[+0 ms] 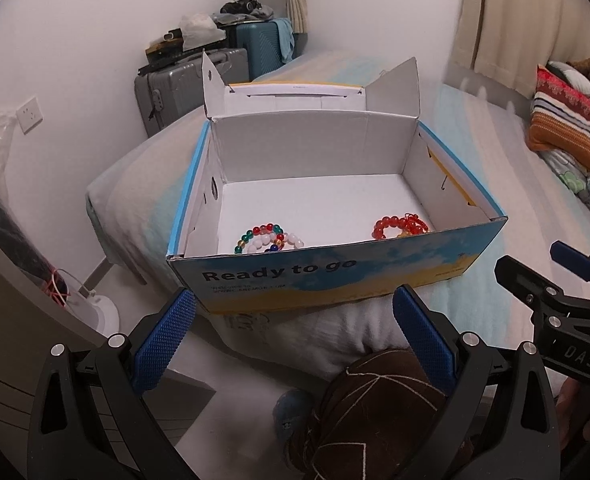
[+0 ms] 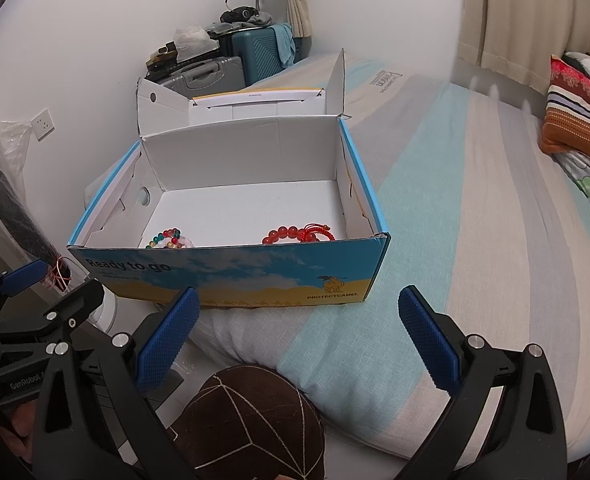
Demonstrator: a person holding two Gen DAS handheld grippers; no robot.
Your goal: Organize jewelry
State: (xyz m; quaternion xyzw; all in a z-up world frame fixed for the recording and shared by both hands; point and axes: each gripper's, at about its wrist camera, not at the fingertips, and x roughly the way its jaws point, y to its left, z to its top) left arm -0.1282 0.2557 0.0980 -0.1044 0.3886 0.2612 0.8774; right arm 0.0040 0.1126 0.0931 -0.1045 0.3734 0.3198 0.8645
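Brown slipper (image 2: 251, 420) nearest. My left gripper (image 1: 295, 336) and right gripper (image 2: 299, 340) spread wide, empty. Bracelets (image 1: 269, 239) already boxed in shoebox (image 1: 335, 276); judge next: close lid.

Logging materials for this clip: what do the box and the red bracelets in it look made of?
Box: printed cardboard, slightly glossy outside, plain white inside; folded flaps and creased edges show it. Red bracelets: round, shiny, translucent-looking beads, probably glass, stone or plastic; the pictures cannot settle which. One part looks like knotted red cord.
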